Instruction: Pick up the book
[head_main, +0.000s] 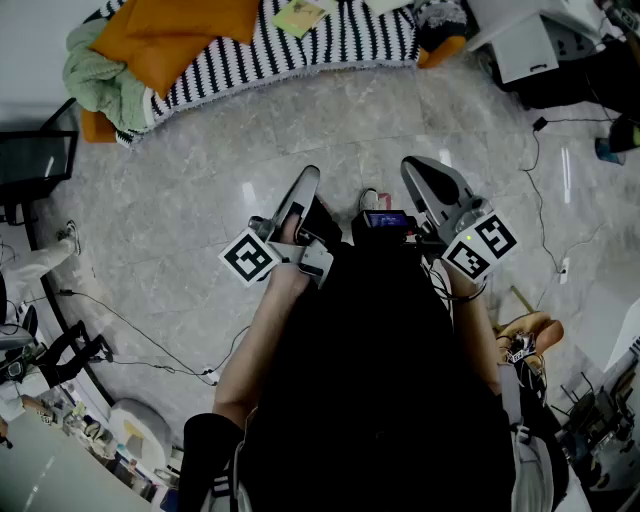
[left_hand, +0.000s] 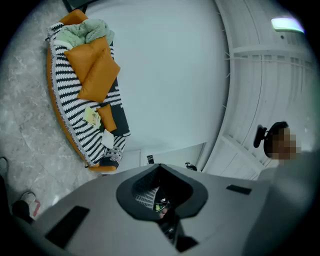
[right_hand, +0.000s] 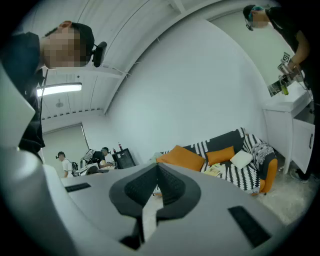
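One orange cushion (head_main: 190, 30) lies near the book (head_main: 298, 15), apparently atop striped sofa (head_main: 350, 45).

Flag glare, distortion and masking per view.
Head view: glossy floor reflects bright streaks; dark clothing at the bottom shows almost no detail. Left gripper view: strong fisheye bows the sofa, black corners, mosaic patch at right. Right gripper view: same fisheye, ceiling lamp blown out, two mosaic patches.

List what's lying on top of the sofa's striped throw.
On the striped throw: big orange cushions, a green blanket, the book, a small orange cushion and a white pillow. Anything beneath the cushions or blanket is covered.
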